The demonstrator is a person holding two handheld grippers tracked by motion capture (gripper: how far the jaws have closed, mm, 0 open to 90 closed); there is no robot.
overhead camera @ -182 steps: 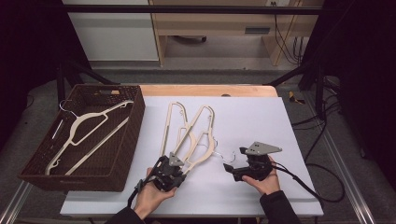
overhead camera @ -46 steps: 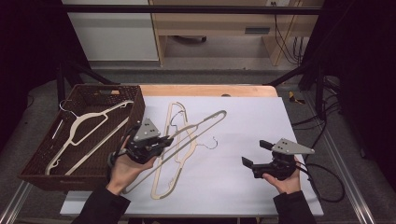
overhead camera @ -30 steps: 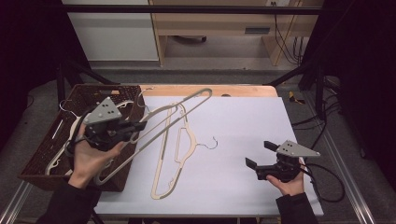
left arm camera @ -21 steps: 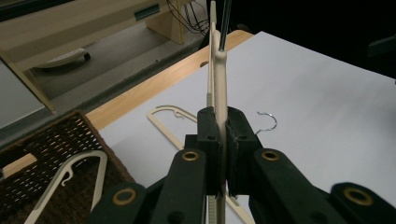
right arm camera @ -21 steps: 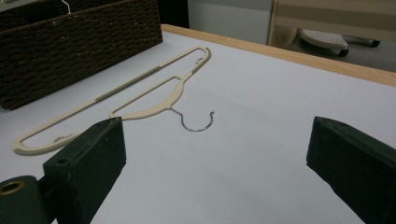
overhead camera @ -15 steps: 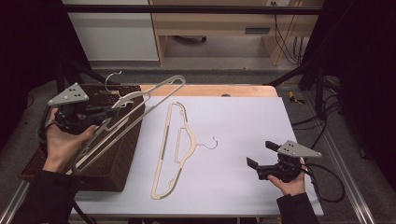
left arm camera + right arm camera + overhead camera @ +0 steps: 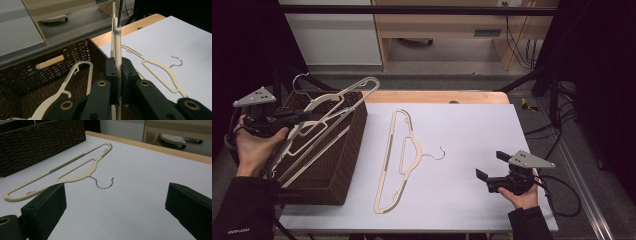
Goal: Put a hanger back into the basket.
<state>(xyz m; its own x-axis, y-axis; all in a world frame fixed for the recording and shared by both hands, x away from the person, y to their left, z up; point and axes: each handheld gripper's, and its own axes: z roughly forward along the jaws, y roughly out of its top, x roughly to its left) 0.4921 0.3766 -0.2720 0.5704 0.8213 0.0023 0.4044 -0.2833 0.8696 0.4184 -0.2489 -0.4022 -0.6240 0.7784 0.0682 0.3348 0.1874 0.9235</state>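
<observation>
**Operator:** What is the status of the left tool (image 7: 287, 117)?

**Technician:** Its jaws are pinched on the bar of a cream hanger (image 7: 329, 107), held over the woven basket (image 7: 343, 165). By my estimate the step is lowering it in. Keep the grip firm and tilt the hanger flat so it nests beside the hanger already inside (image 7: 72, 82).

**Operator:** What is its orientation?

**Technician:** The long axis runs diagonally from near-left to far-right, with the wire hook toward the far-left. The right tool (image 7: 492, 170) rests spread and empty on the surface (image 7: 472, 125), near the remaining hanger (image 7: 399, 157).
</observation>
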